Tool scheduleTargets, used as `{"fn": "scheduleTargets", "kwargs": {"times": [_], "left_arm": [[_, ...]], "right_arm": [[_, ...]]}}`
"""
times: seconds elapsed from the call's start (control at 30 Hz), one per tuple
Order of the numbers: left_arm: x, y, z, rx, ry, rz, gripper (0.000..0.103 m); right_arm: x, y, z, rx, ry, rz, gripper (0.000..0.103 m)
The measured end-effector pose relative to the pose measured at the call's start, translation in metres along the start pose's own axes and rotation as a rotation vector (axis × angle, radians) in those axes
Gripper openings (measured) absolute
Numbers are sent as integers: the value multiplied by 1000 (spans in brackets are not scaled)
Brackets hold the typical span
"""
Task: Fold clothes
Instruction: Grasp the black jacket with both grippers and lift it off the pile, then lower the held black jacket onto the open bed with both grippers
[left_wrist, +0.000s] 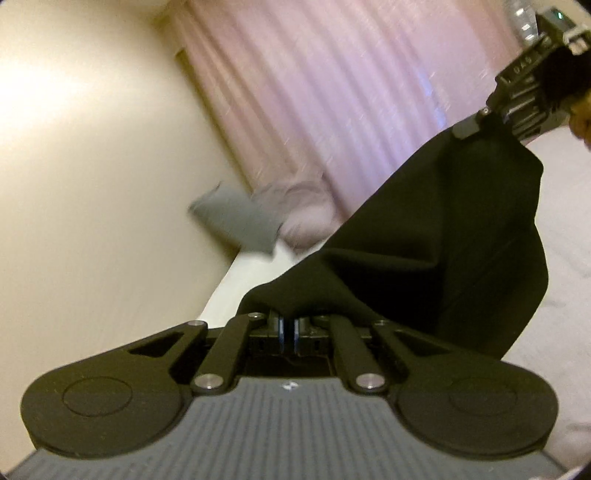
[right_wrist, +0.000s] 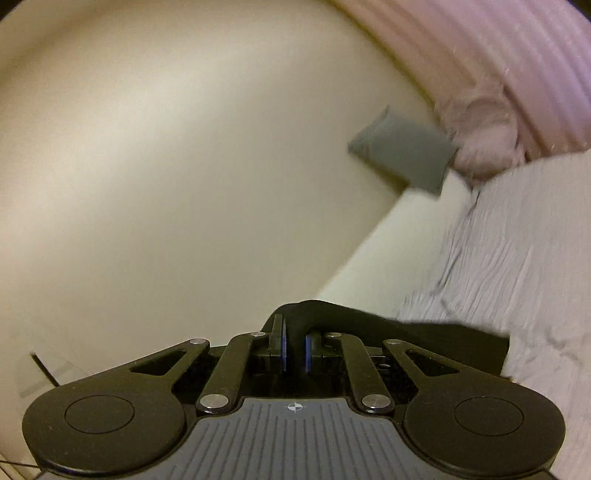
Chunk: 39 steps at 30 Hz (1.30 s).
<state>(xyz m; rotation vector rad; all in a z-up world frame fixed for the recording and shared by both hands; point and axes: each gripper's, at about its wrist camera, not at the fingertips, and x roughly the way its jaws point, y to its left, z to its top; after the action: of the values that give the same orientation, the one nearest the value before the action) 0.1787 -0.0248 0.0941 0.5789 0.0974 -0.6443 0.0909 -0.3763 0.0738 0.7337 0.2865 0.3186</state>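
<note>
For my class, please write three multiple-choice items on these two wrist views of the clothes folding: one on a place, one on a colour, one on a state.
1. Where is the grey square cushion?
A. against the cream wall, beside the pink pillow
B. in the left gripper
C. under the bed

2. What colour is the held cloth garment?
A. white
B. black
C. red

3. How is the left gripper?
A. open and bare
B. out of view
C. shut on the garment

Key: 1 A, it leans at the wall; 2 B, plainly black; 3 C, the cloth runs between its pads, as with the right gripper.

Grey pillow (right_wrist: 404, 157) and pink pillow (right_wrist: 484, 140) crowd the bed's (right_wrist: 517, 258) far corner; nearer sheet lies open.
</note>
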Motion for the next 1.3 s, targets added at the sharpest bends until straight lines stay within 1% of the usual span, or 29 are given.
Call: {"fn": "scheduleTargets", "kwargs": {"times": [0.07, 0.13, 0.2, 0.3, 0.37, 0.47, 0.53, 0.6, 0.67, 0.77, 0.83, 0.9, 0.97, 1.03, 1.13, 1.23, 1.3], "left_arm": [[-17, -38, 30, 7, -40, -36, 3], [-33, -76, 57, 13, -73, -74, 3], [-44, -116, 78, 12, -85, -116, 3], [-75, -182, 100, -12, -87, -213, 3], [-79, -222, 110, -35, -72, -292, 3], [-89, -278, 118, -70, -23, -429, 3], [-93, -306, 120, -90, 6, -523, 3], [-99, -330, 120, -106, 26, -616, 3], [-114, -342, 119, -97, -1, -687, 3], [-125, -347, 131, -84, -85, -761, 3], [-137, -343, 142, -71, -167, -789, 3], [-144, -339, 160, -57, -255, -803, 3], [-153, -328, 176, -52, -334, -803, 3], [-160, -317, 199, -63, -404, -803, 3], [-169, -305, 236, -78, -496, -803, 3], [-167, -310, 268, -98, -523, -812, 3], [-154, -319, 285, -118, -508, -817, 3]], "right_arm": [[-59, 0, 11, -2, -52, -10, 7], [-122, -4, 9, -7, -86, -26, 7], [-181, -11, 7, -16, -112, -38, 7], [-272, -25, 0, 2, -135, -82, 7], [-330, -29, -10, 31, -137, -149, 7], [-405, -34, -35, 67, -144, -262, 7], [-446, -36, -54, 106, -164, -342, 7], [-481, -31, -76, 146, -209, -418, 7], [-514, -24, -97, 186, -271, -482, 7], [-551, 7, -114, 194, -381, -537, 7], [-573, 29, -124, 189, -455, -568, 7], [-591, 59, -130, 164, -534, -572, 7], [-605, 87, -125, 109, -601, -570, 7], [-618, 115, -115, 73, -667, -563, 7], [-643, 159, -95, -36, -746, -557, 7], [-642, 191, -62, -121, -786, -566, 7], [-649, 183, -39, -150, -780, -577, 7]]}}
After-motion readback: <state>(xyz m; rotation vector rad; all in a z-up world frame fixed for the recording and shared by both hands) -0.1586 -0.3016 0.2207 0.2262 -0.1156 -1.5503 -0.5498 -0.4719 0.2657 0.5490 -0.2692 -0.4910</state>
